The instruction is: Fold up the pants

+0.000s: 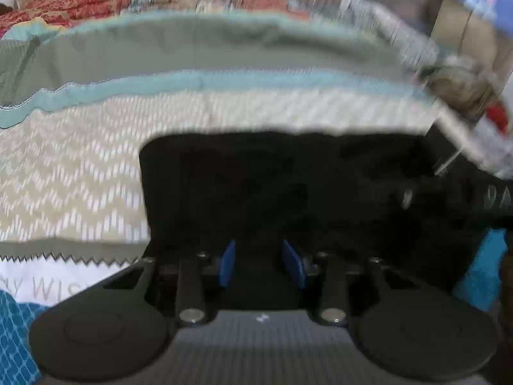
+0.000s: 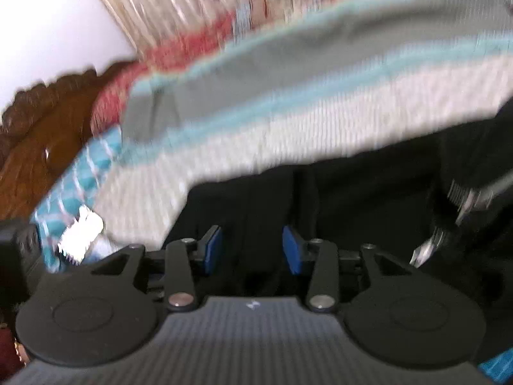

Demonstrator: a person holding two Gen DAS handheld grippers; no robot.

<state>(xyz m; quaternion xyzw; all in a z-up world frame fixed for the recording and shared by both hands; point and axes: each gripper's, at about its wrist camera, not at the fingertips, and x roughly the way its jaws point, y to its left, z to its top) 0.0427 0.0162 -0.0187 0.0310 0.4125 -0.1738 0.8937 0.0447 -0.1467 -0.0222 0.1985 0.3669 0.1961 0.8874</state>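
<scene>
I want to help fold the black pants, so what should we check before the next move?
1. Black pants lie on the patterned bedspread: ok.
2. Left gripper jaws apart, no cloth seen between them: ok.
3. Right gripper jaws apart, over the pants: ok.
4. Pants lying flat without wrinkles: cannot tell, too dark and blurred.
5. Sharp view of the pants edge: not ok, both pictures are blurred.

Both views motion-smeared. Black pants (image 1: pixel 288 186) show no readable folds or seams; right side cut by frame edge. Printing on white cloth (image 1: pixel 48 285) partly covered, illegible. Metal object (image 2: pixel 461 205) at right too blurred to identify.
</scene>
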